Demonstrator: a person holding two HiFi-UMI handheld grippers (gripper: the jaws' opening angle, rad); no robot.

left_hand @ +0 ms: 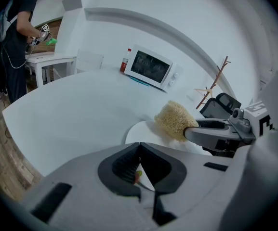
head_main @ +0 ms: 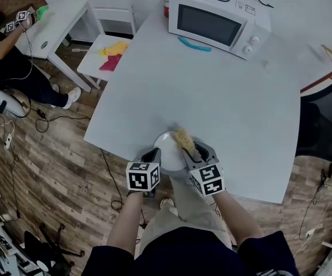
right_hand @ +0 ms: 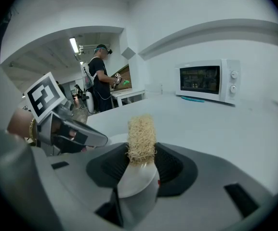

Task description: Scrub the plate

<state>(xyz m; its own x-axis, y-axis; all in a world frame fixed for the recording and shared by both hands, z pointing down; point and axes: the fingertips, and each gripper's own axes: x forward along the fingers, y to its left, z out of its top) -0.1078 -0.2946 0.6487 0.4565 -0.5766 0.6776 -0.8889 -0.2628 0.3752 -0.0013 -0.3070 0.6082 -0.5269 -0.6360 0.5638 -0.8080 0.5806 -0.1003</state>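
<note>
The left gripper (head_main: 154, 154) (left_hand: 139, 165) was clamped on the near rim of a white plate (head_main: 168, 149) (left_hand: 144, 129), its pads pressed onto the thin edge. Just to its right, the right gripper (head_main: 195, 152) (right_hand: 139, 163) was closed on the white handle of a scrubber (head_main: 184, 138) (left_hand: 175, 120) (right_hand: 141, 137) whose straw-coloured fibrous head sat over the plate's far side. Both worked at the near edge of a white table (head_main: 212, 96). Well beyond the grippers, at the table's far end, stood a white microwave (head_main: 214, 19) (right_hand: 207, 84) with a teal tool (head_main: 194, 43) lying in front of it.
</note>
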